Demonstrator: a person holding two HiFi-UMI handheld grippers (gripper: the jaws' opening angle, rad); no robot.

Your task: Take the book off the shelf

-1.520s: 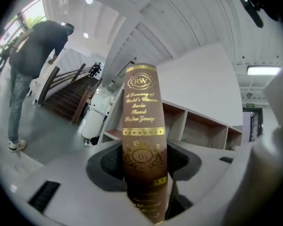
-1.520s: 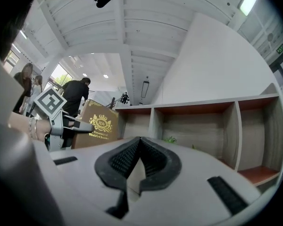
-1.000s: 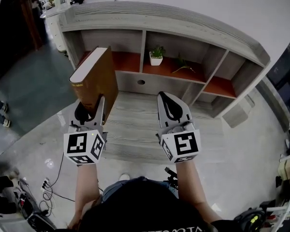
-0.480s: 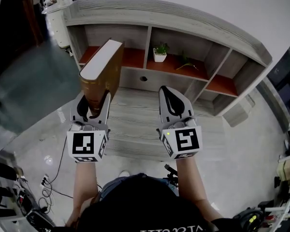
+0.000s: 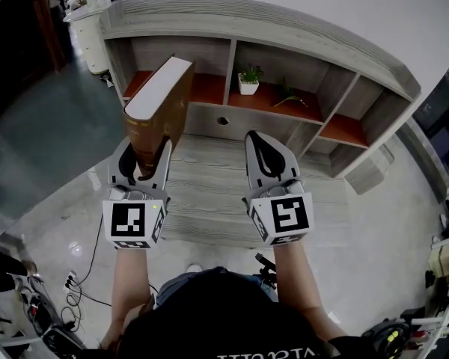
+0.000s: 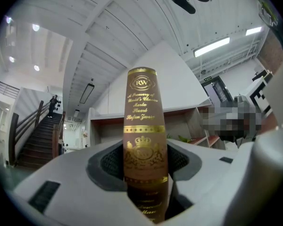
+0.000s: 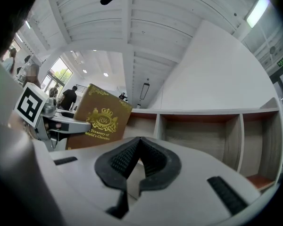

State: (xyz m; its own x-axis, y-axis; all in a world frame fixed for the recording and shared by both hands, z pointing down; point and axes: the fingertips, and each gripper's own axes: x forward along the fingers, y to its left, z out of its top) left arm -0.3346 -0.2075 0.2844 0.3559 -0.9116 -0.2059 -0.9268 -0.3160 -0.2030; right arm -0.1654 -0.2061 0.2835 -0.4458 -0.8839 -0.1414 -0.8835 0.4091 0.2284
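A thick brown book (image 5: 159, 111) with gold print and white page edges stands upright in the air in front of the grey shelf unit (image 5: 299, 40), clear of its compartments. My left gripper (image 5: 140, 164) is shut on the book's lower end; in the left gripper view the gilded spine (image 6: 144, 126) fills the gap between both pads of that gripper (image 6: 145, 166). My right gripper (image 5: 268, 154) hovers beside it to the right, shut with nothing in it. In the right gripper view the pads of this gripper (image 7: 139, 144) meet, and the book's cover (image 7: 100, 121) shows at the left.
The shelf has orange-floored compartments; a small potted plant (image 5: 247, 83) and a green sprig (image 5: 287, 96) sit in the middle one. A low grey platform (image 5: 209, 193) lies below the grippers. Cables (image 5: 78, 283) trail on the floor at the lower left.
The book and my left gripper have rolled from a lean to the left to nearly upright. The right gripper has stayed where it was.
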